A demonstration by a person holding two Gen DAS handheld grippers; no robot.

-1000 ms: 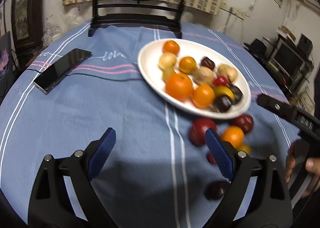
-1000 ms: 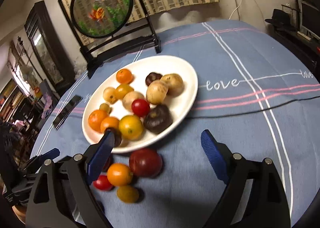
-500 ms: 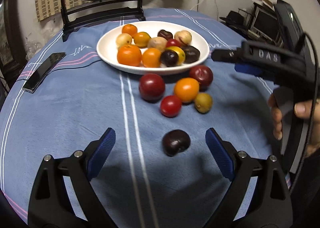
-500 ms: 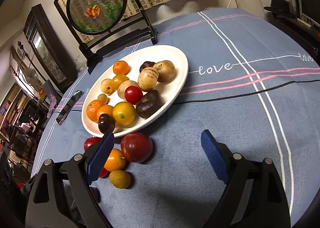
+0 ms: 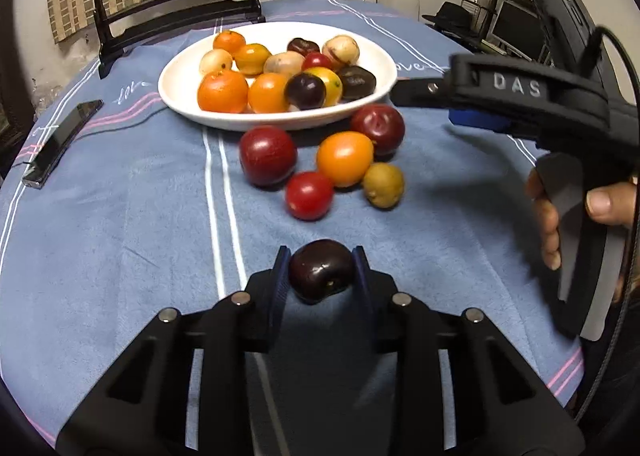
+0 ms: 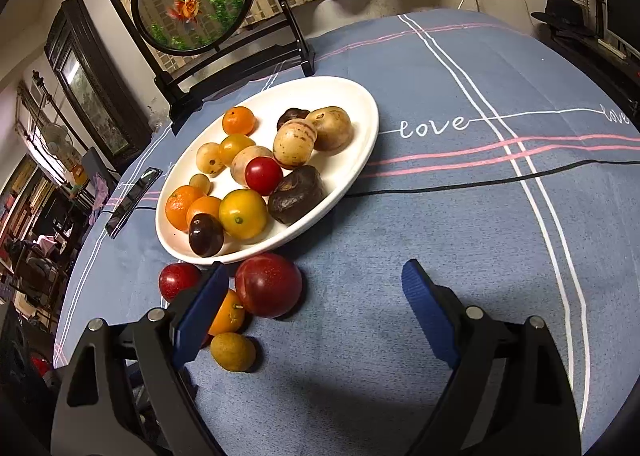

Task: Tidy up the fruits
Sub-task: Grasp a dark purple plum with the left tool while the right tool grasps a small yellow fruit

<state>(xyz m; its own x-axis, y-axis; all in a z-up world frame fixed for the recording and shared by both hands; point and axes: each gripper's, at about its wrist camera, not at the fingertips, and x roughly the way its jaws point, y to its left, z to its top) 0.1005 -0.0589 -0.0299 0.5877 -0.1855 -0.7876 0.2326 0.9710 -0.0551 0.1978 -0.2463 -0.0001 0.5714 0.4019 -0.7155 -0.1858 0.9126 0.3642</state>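
Covering the tabletop (image 5: 120, 216), a blue cloth carries a plate (image 5: 172, 92) heaped with fruit, five strays just beside it. Left hand-held gripper (image 5: 321, 270) has just clamped the lone dark plum (image 5: 320, 268), presumably for plating; right hand-held gripper (image 6: 316, 308) waits agape, empty.

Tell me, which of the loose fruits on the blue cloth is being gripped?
The dark purple plum, pinched in the left gripper, apart from the five fruits clustered beside the white plate.

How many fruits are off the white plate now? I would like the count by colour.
Dark red fruits: 2
Orange fruit: 1
Small red fruit: 1
Olive fruit: 1
Dark purple fruit, gripped by the left tool: 1
Total: 6
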